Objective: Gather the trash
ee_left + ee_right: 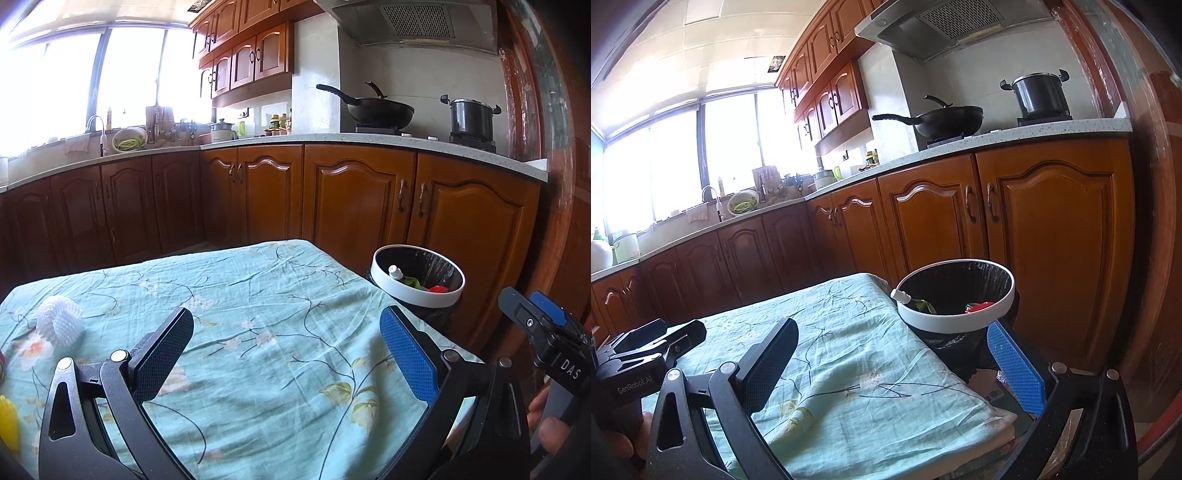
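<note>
A round bin with a white rim and black liner stands off the table's far right corner; inside it lie a white-capped bottle, green scraps and something red. The right wrist view shows the same bin close ahead. A white foam net lies on the floral tablecloth at the left, with a yellow item at the left edge. My left gripper hovers open over the cloth, holding nothing. My right gripper is open and holds nothing, near the table's right edge beside the bin.
The table wears a light blue floral cloth. Wooden cabinets run behind it under a pale counter with a wok, a pot and a sink. A hand holds the right gripper.
</note>
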A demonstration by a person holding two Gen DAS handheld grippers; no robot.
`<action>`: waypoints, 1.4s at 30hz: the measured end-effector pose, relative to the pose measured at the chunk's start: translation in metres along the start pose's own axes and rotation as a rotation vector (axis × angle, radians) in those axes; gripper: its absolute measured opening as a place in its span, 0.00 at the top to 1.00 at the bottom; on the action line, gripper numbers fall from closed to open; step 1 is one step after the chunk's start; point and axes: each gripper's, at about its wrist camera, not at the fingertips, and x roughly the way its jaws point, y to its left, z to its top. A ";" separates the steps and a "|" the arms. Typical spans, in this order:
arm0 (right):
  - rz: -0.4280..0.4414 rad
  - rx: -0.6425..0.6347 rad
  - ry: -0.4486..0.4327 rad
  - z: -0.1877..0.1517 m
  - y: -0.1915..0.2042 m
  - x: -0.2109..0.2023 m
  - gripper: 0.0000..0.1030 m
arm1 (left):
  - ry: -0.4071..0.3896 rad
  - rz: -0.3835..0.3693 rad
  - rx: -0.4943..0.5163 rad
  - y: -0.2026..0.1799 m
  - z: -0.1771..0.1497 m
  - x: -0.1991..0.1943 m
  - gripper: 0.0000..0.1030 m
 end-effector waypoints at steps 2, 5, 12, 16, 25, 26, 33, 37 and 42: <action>-0.001 0.000 0.001 0.000 0.000 0.000 0.00 | 0.000 0.001 0.001 0.000 0.000 0.000 0.00; 0.000 0.001 0.001 0.000 0.000 0.000 0.00 | 0.000 0.000 0.003 0.000 0.000 0.000 0.00; 0.002 0.003 0.002 -0.001 0.001 0.001 0.00 | 0.004 -0.006 0.008 0.000 0.000 0.000 0.00; 0.004 0.003 0.003 -0.001 0.001 0.001 0.00 | 0.006 -0.010 0.011 0.000 0.000 0.001 0.00; 0.004 0.003 0.003 -0.001 0.000 0.001 0.00 | 0.009 -0.017 0.014 0.000 0.001 0.003 0.00; 0.005 0.004 0.004 -0.001 0.000 0.001 0.00 | 0.008 -0.016 0.014 0.000 0.001 0.003 0.00; 0.006 0.003 0.005 -0.002 0.001 0.001 0.00 | 0.010 -0.020 0.018 0.000 0.001 0.004 0.00; 0.006 0.004 0.006 -0.002 0.002 0.001 0.00 | 0.010 -0.024 0.023 -0.001 0.000 0.005 0.00; 0.009 0.003 0.006 -0.002 0.001 0.004 0.00 | 0.010 -0.024 0.027 -0.002 -0.001 0.005 0.00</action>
